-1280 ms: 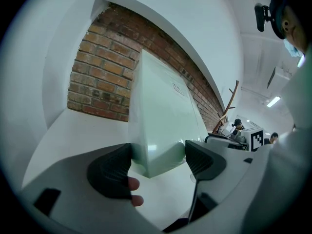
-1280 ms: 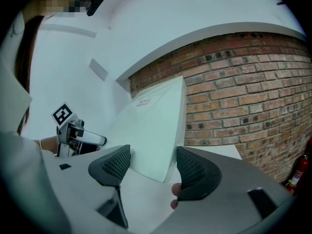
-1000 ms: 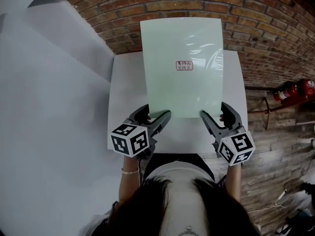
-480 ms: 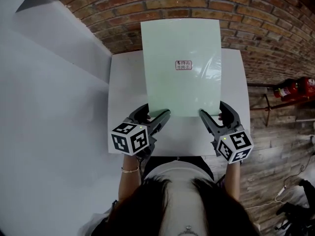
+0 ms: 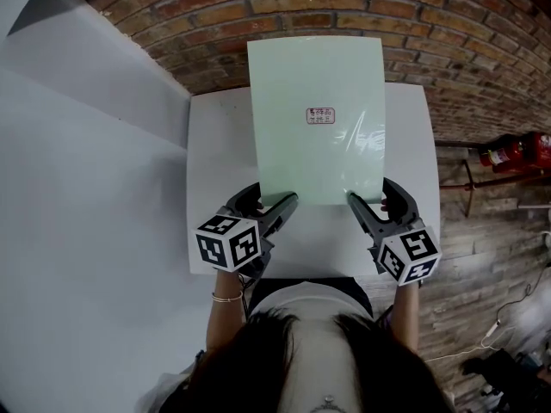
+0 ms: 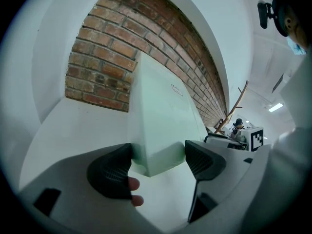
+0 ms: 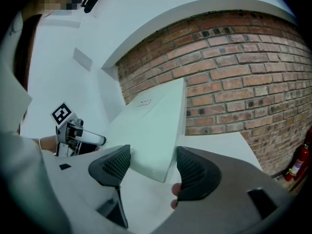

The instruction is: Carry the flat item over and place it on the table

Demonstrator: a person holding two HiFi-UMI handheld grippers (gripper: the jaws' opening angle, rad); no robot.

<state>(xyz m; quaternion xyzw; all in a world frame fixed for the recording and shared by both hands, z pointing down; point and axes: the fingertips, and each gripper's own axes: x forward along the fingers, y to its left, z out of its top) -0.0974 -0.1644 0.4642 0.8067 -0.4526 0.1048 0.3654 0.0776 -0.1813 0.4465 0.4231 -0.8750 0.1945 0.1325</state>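
A pale green flat board [image 5: 315, 144] with a small red label hangs over the white table [image 5: 219, 162], its far end reaching past the table towards the brick wall. My left gripper [image 5: 288, 203] is shut on the near left corner and my right gripper [image 5: 355, 203] on the near right corner. In the left gripper view the board [image 6: 161, 116] fills the gap between the two dark pads of the left gripper [image 6: 158, 162]. The right gripper view shows the other corner of the board [image 7: 151, 126] between the pads of the right gripper [image 7: 148, 165].
A brick wall [image 5: 430, 24] runs behind the table. White panels [image 5: 86, 144] stand to the left. A red fire extinguisher [image 5: 516, 151] stands at the right on a wooden floor. The person's body is against the table's near edge.
Both grippers keep the same hold on the board. The table and wall have shifted slightly in the head view, and the fire extinguisher sits a little lower at the right.
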